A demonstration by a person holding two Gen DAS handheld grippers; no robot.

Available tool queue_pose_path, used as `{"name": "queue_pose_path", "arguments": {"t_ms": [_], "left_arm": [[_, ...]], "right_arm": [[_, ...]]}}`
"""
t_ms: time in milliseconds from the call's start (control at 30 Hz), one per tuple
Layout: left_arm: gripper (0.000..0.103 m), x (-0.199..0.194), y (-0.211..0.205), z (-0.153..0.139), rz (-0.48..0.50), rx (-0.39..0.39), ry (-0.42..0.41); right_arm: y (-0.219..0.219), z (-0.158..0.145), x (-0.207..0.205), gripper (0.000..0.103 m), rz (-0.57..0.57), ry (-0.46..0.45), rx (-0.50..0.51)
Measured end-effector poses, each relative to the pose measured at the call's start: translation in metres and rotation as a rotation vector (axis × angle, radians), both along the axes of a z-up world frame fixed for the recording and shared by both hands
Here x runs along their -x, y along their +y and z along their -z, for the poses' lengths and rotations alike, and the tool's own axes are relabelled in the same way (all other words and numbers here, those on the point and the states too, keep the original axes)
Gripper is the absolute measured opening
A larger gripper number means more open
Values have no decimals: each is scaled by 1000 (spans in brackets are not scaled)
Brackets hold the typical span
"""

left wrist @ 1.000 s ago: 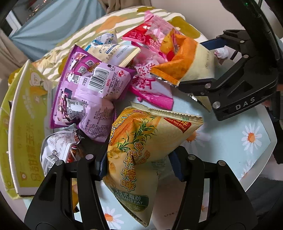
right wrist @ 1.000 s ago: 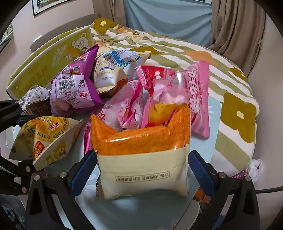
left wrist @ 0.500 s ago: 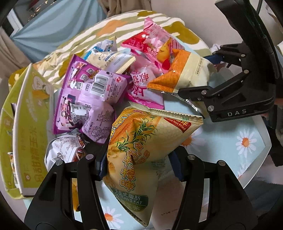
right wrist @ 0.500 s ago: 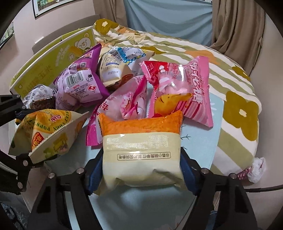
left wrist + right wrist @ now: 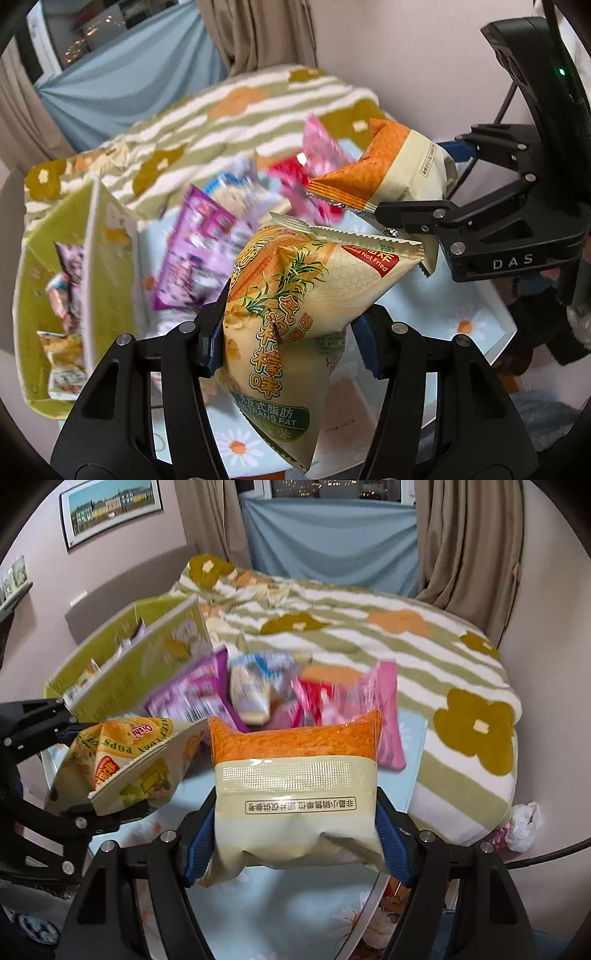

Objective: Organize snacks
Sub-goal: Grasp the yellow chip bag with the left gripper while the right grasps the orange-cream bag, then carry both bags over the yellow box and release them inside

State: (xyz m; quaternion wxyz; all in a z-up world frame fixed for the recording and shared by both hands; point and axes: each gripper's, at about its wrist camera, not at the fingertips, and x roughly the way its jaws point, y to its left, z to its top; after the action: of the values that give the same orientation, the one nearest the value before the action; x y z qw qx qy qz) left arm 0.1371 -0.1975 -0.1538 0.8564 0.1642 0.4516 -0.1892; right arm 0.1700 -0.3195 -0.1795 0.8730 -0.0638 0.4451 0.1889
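Observation:
My left gripper [image 5: 291,332] is shut on a yellow corn-snack bag [image 5: 295,314] and holds it above the table; the bag also shows in the right wrist view [image 5: 125,760]. My right gripper [image 5: 295,834] is shut on an orange-and-cream snack bag [image 5: 295,775], lifted off the table; it shows in the left wrist view [image 5: 388,173] at upper right. A pile of purple [image 5: 188,698], blue-white [image 5: 255,686] and pink [image 5: 369,709] packets lies on the table beyond, blurred.
An open yellow-green carton [image 5: 55,295] with several snack packets inside stands at the left; it also shows in the right wrist view [image 5: 129,657]. The light blue daisy table [image 5: 476,314] ends at the right. A striped floral blanket [image 5: 369,635] lies behind.
Both grippers have risen with their bags, so the packet pile looks farther below. The right gripper closed on the orange-and-cream bag and lifted it.

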Motion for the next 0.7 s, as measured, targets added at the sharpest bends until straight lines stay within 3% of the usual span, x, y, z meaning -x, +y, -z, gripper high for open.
{"name": "queue_pose_path", "arguments": {"t_ms": [167, 400, 700], "left_arm": [[56, -4, 30, -41, -46, 38, -70], [56, -25, 109, -83, -153, 62, -146], [56, -74, 229, -95, -257, 59, -160]], "right_arm": [[18, -44, 1, 72, 7, -56, -24], [75, -92, -7, 72, -24, -127, -54], [180, -112, -51, 72, -68, -150, -119]]}}
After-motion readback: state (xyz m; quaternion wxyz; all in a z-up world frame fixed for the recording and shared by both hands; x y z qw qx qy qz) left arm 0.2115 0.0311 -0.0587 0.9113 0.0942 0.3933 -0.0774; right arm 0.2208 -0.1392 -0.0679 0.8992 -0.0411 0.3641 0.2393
